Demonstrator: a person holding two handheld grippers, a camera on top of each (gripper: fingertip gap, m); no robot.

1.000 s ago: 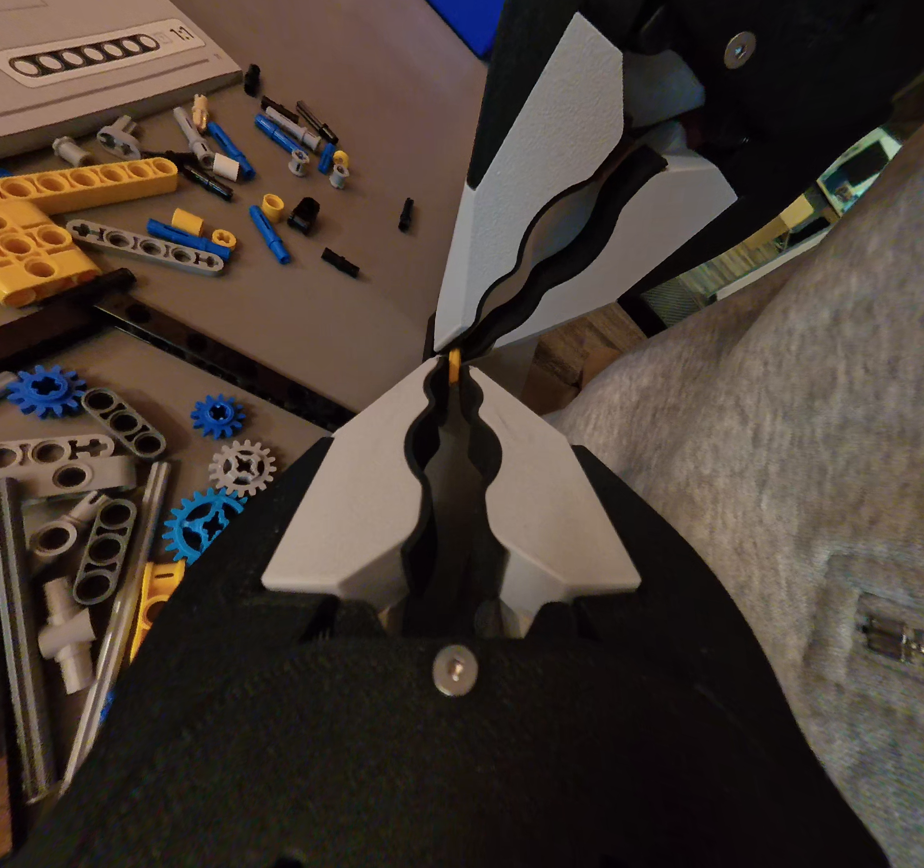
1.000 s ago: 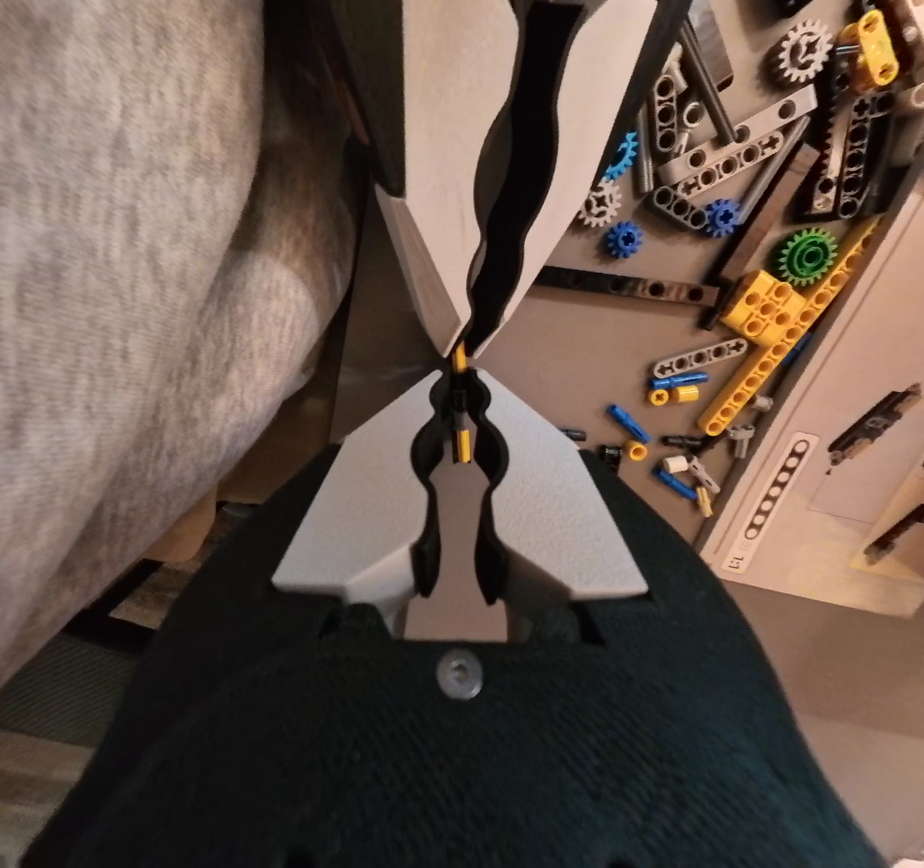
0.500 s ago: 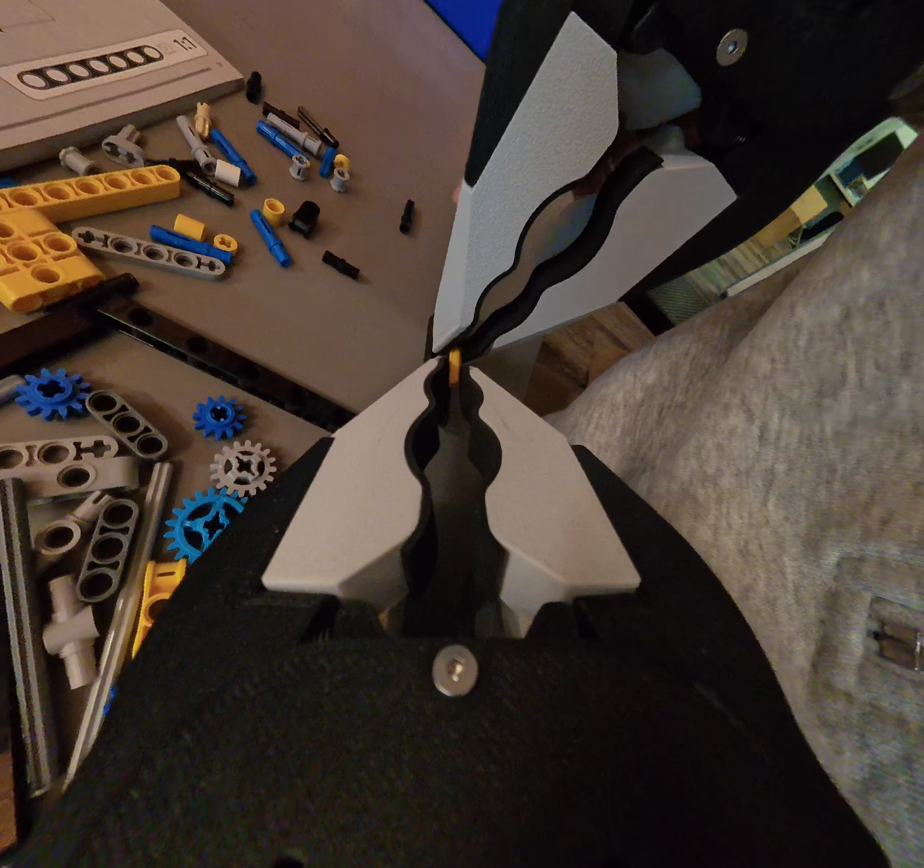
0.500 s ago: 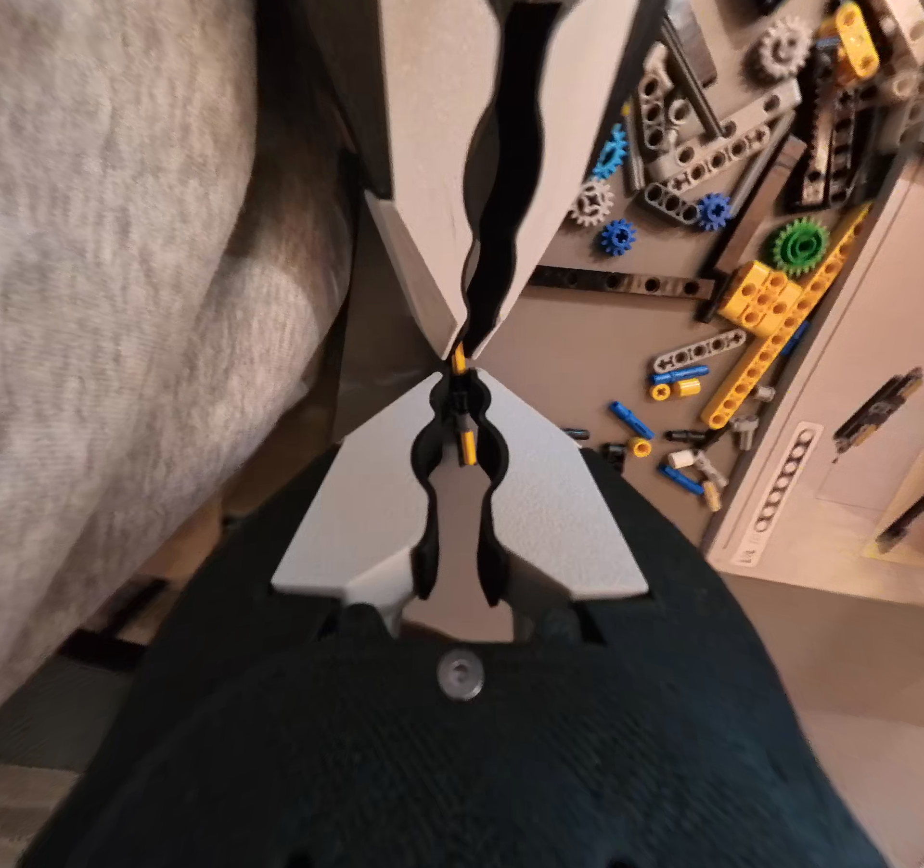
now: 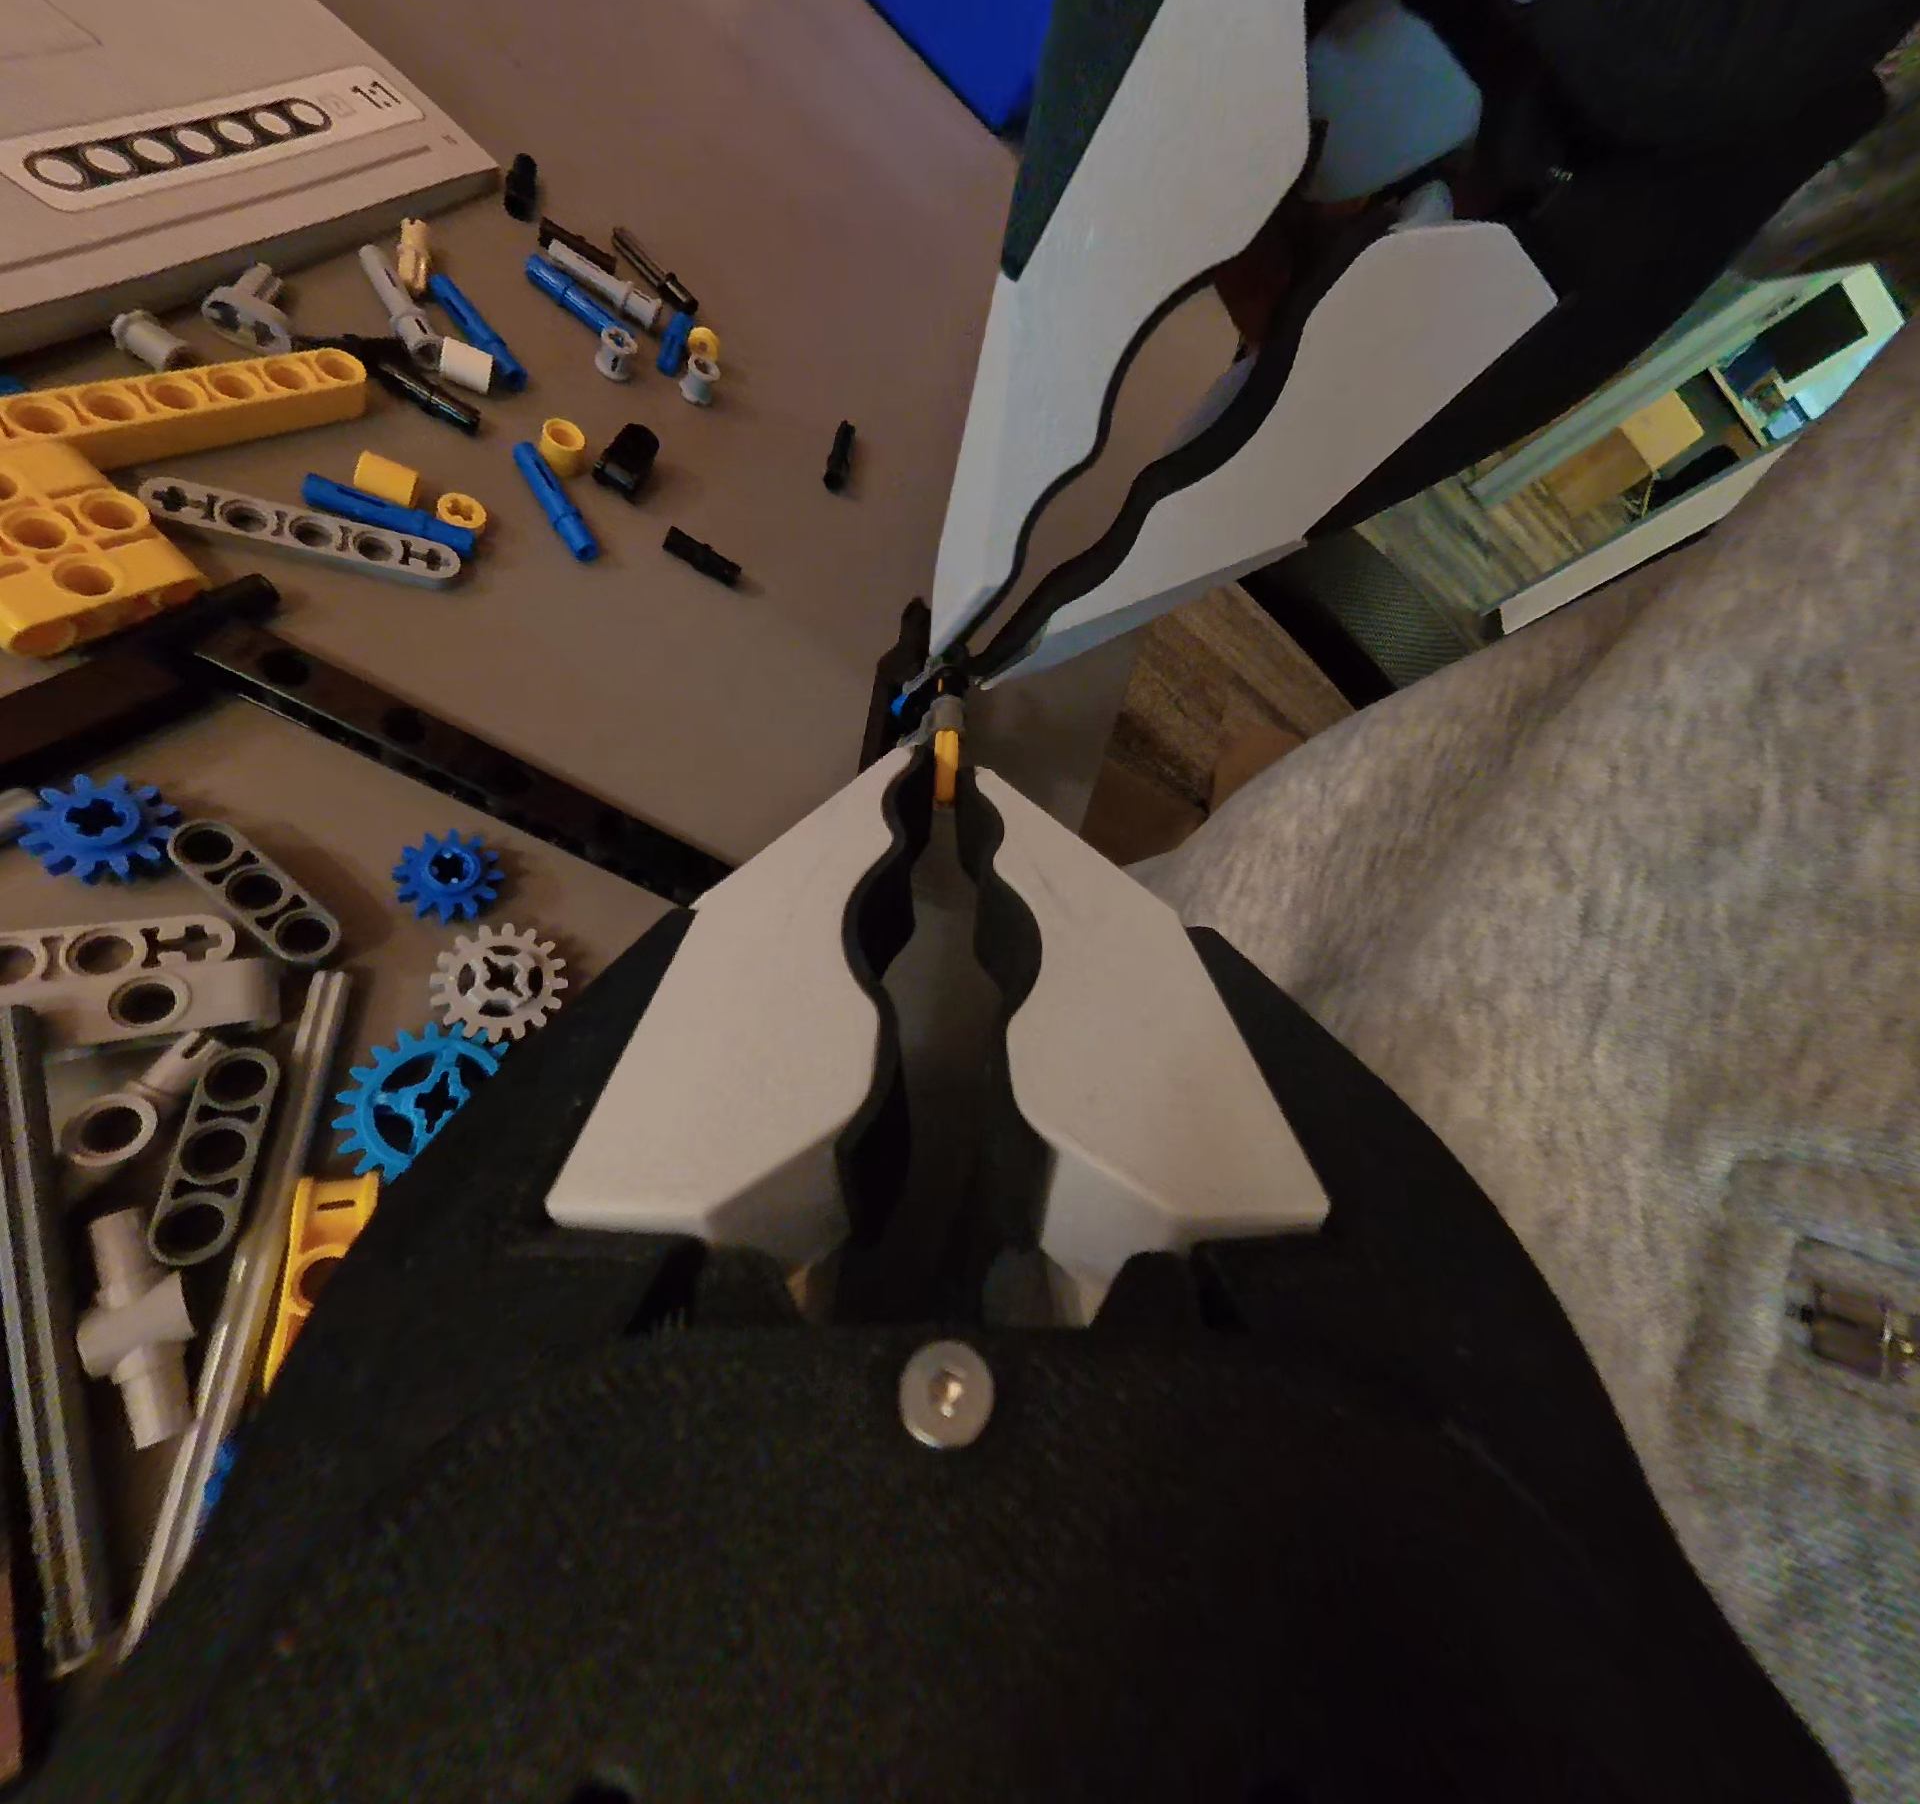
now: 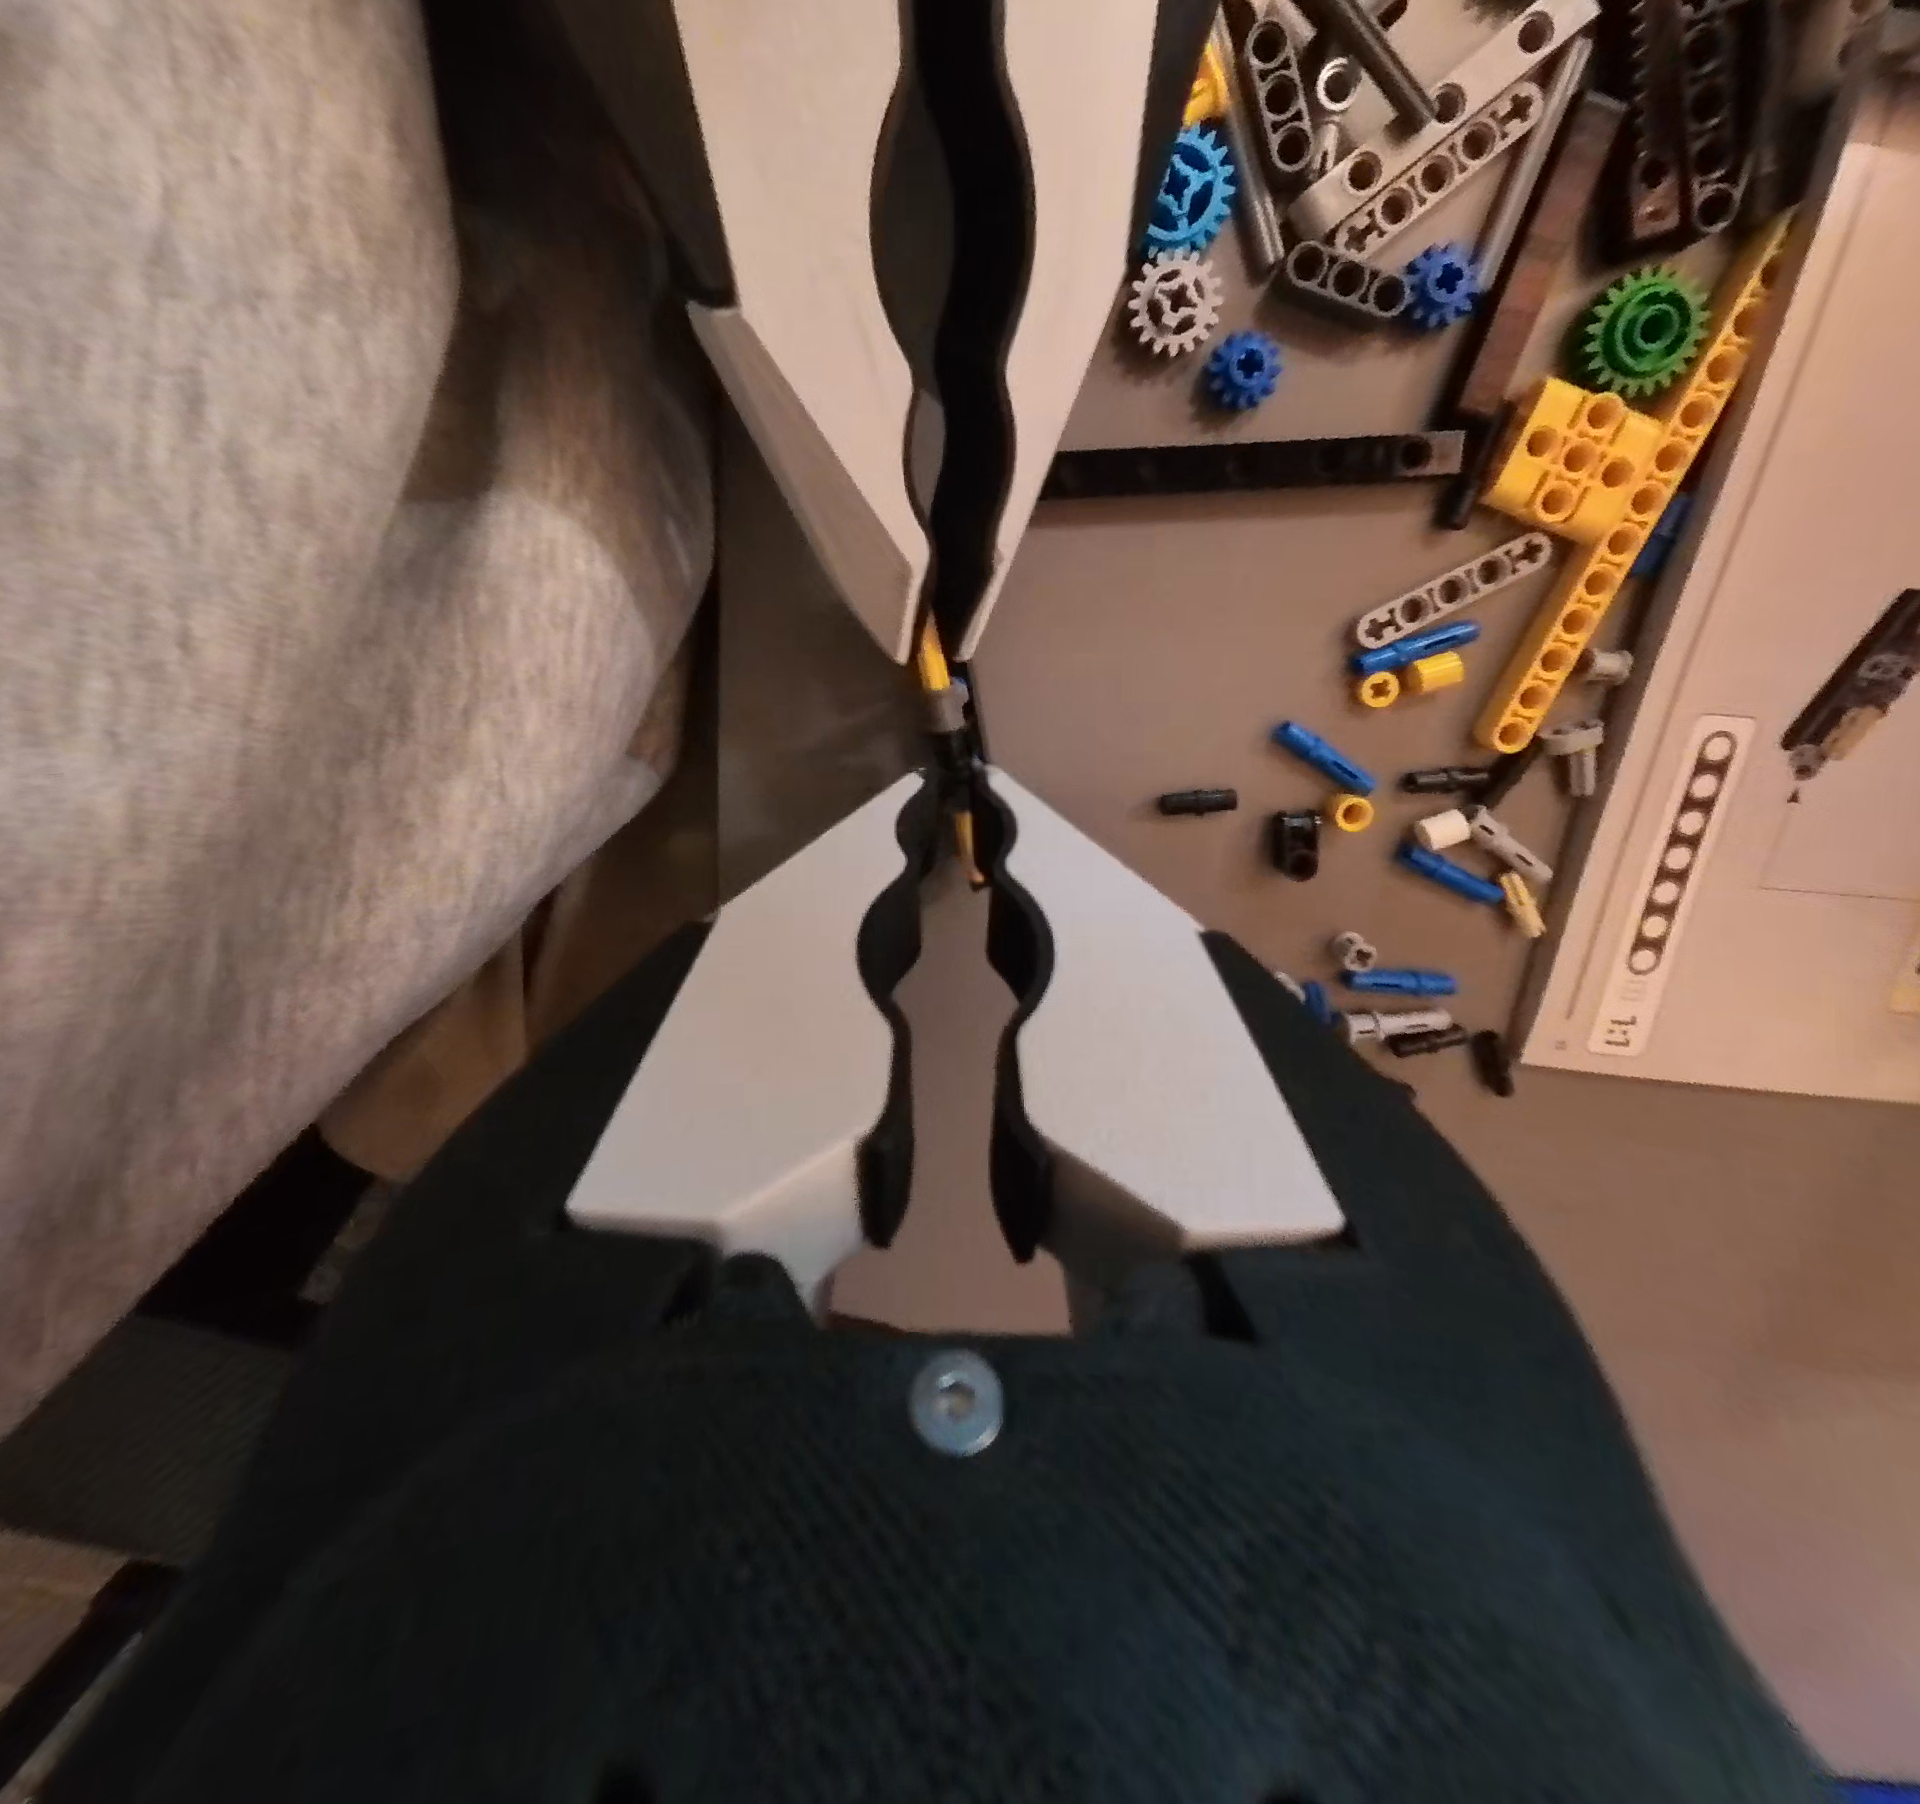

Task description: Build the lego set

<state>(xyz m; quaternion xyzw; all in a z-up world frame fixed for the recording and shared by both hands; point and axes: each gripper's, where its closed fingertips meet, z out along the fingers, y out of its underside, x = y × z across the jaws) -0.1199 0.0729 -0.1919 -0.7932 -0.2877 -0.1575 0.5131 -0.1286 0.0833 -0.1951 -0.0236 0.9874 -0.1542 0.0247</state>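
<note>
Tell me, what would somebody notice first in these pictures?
Probably the two grippers meeting tip to tip in the middle, the left gripper and right gripper both pinching one thin yellow axle in the air. Next, the green gear among colourful loose pieces on the table.

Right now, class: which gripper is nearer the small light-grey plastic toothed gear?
Left. The left gripper is beside the gear; the right gripper meets it tip to tip, farther off.
</note>
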